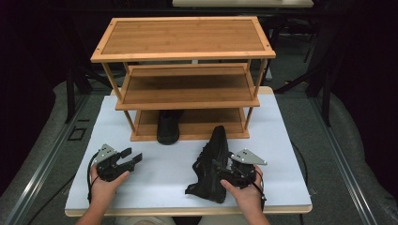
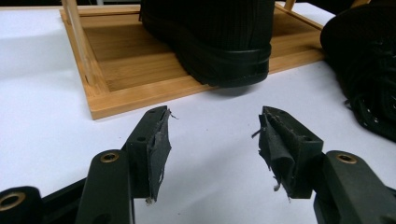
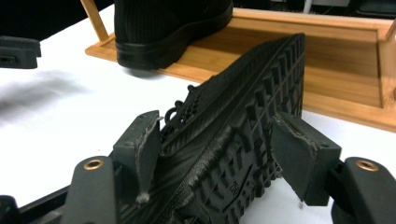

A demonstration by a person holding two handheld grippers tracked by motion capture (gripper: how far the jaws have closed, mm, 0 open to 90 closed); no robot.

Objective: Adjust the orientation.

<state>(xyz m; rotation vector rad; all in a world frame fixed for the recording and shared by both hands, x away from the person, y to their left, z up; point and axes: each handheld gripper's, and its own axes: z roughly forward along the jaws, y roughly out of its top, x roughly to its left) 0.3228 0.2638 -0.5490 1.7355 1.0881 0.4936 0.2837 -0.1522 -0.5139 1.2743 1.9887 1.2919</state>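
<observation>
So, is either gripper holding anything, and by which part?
Left gripper: nothing. Right gripper: fingers straddle the shoe at its sole; whether they grip cannot be told.

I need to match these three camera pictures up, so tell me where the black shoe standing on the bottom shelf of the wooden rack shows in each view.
High view: the black shoe on the bottom shelf stands left of middle, its heel overhanging the shelf's front edge.
Left gripper view: top middle, heel toward the camera.
Right gripper view: top, left of middle.
Shared landmark: the bamboo rack's bottom shelf.
</observation>
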